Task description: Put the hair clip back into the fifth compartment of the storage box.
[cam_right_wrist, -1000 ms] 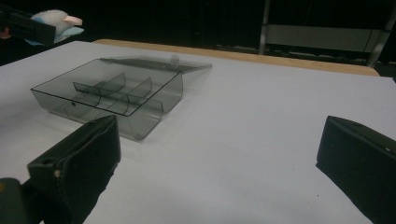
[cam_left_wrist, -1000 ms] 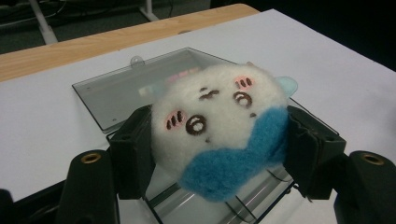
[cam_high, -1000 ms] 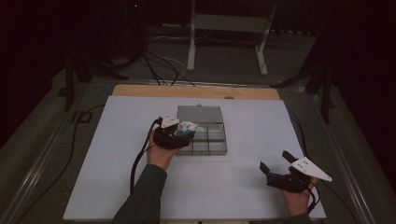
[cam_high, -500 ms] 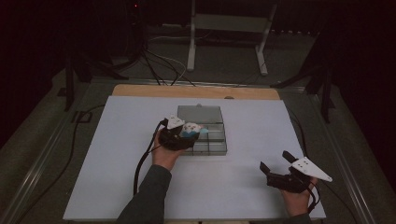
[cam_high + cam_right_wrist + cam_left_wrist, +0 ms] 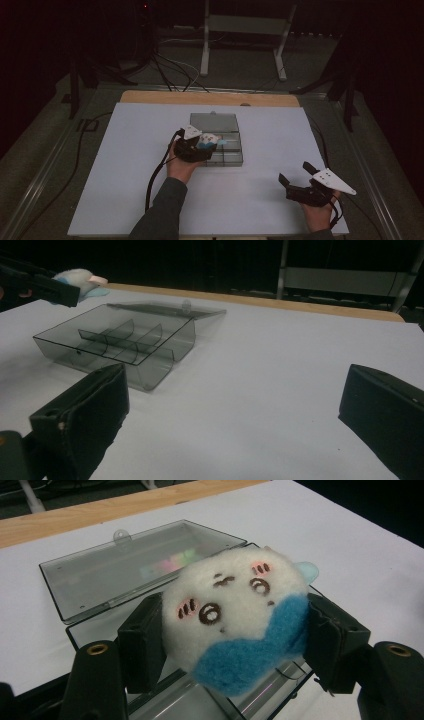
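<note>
From the high view, my left gripper (image 5: 200, 146) sits over the left edge of the clear compartment box (image 5: 224, 150), which stands near the middle of the white surface (image 5: 125, 175) with its lid (image 5: 214, 121) laid open on the far side. My left jaws are clamped on a small plush toy (image 5: 209, 141), white and blue, held above the box's left compartments. My right gripper (image 5: 300, 186) is low at the near right corner of the surface, well apart from the box, with its jaws spread wide and nothing between them.

In the left gripper view, the plush toy (image 5: 235, 622) is squeezed between my two black jaws, one pad on each side of it. Its embroidered face is tilted, and its blue part hangs toward me. Under and behind it lie the open box (image 5: 100, 625) and its flat lid (image 5: 135, 565).

In the right gripper view, my jaws stand far apart, gripping nothing. The box (image 5: 120, 342) rests on the surface to the far left, its dividers showing. Above its far left corner is the plush toy (image 5: 80, 279) in the other gripper.
</note>
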`<state>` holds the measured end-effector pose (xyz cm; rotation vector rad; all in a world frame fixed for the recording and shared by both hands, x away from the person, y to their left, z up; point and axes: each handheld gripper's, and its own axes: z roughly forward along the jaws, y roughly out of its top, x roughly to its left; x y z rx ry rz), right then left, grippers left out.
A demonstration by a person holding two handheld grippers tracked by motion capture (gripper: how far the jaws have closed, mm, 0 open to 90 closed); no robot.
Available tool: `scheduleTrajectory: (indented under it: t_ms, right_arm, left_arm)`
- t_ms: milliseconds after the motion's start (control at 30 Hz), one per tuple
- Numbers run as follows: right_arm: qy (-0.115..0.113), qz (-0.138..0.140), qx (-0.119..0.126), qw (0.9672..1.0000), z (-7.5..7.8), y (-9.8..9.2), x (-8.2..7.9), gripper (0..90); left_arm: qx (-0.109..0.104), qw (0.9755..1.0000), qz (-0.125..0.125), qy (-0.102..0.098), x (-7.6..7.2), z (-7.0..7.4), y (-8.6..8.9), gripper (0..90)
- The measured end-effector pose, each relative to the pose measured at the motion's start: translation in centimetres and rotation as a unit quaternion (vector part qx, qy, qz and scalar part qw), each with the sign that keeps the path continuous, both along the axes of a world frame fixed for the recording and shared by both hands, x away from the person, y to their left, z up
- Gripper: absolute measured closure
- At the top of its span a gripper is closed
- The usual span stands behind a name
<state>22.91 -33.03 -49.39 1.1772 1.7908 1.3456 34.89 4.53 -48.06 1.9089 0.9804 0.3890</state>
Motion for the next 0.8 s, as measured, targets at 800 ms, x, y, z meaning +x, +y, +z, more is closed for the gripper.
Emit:
scheduleTrajectory:
  t_ms: [800]
  right_arm:
    - [0.000,0.000,-0.001,1.0000,0.0,0.0,0.0,0.0]
  left_arm:
    - [0.003,0.9999,-0.006,0.012,0.2,-0.8,-1.2,34.6]
